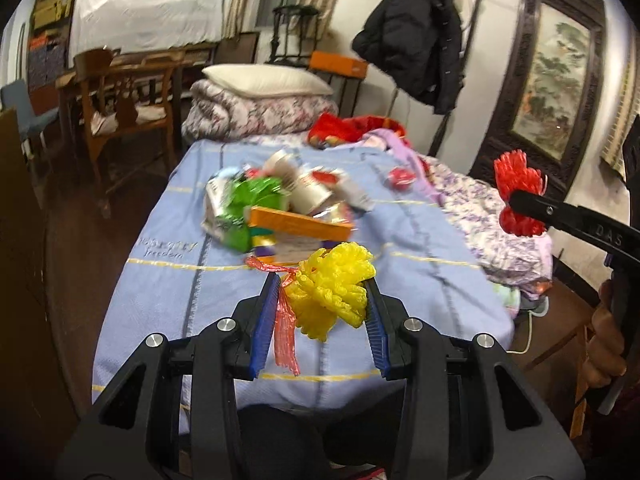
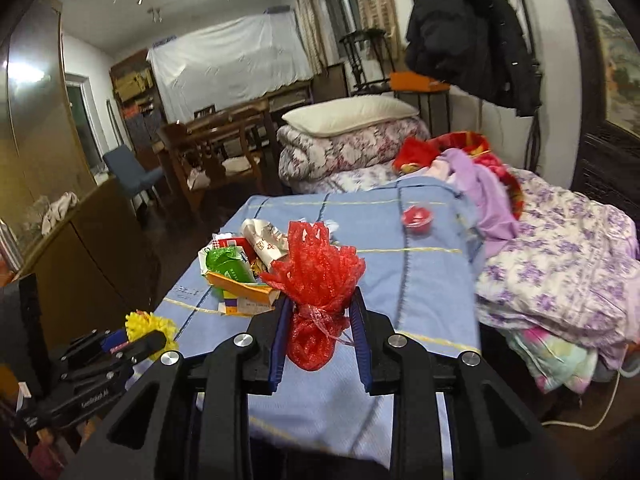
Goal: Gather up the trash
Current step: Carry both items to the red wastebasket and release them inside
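Observation:
My left gripper (image 1: 322,280) is shut on a yellow foam net (image 1: 332,286) with a red plastic strip (image 1: 286,328) hanging from it, held above the blue bedspread (image 1: 420,280). My right gripper (image 2: 320,300) is shut on a red foam net (image 2: 316,280); it also shows at the right of the left wrist view (image 1: 518,196). A pile of trash (image 1: 280,204) lies mid-bed: green wrapper (image 2: 230,266), orange box (image 1: 298,222), white cups. A small red cup (image 2: 418,218) lies alone farther back. The left gripper with the yellow net (image 2: 150,330) shows low left in the right wrist view.
Folded quilts and a pillow (image 1: 266,80) sit at the bed's head. Crumpled purple floral bedding (image 2: 560,264) covers the right side. A wooden chair (image 1: 120,100) and table stand to the left. A black coat (image 1: 416,32) hangs on the wall.

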